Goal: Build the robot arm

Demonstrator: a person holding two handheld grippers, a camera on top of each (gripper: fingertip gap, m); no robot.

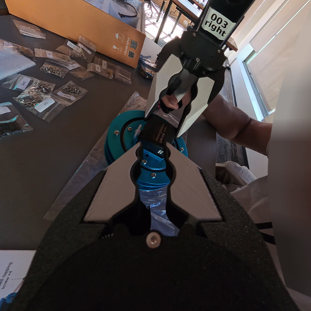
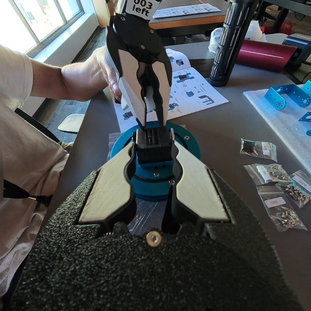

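A black servo block (image 1: 159, 131) stands on a round blue metal base (image 1: 117, 124) that rests on a clear plastic bag (image 1: 101, 154). My left gripper (image 1: 154, 143) pinches the near end of the servo between narrowly spaced tips. My right gripper (image 1: 162, 127) comes in from the far side, with its wider jaws against the servo's two sides. In the right wrist view my right gripper (image 2: 154, 143) straddles the servo (image 2: 152, 143) above the blue base (image 2: 190, 146). There my left gripper (image 2: 153, 126) meets the servo's far top edge.
Small bags of screws (image 1: 50, 94) and a cardboard box (image 1: 75, 21) lie to the left. An open manual (image 2: 193, 84), blue brackets on white foam (image 2: 279, 99), more screw bags (image 2: 276, 176), a black cylinder (image 2: 225, 50) and a red case (image 2: 264, 55) surround the base. A person's forearm (image 2: 75, 80) is at the table edge. Left and right tips are no more than a few centimetres apart.
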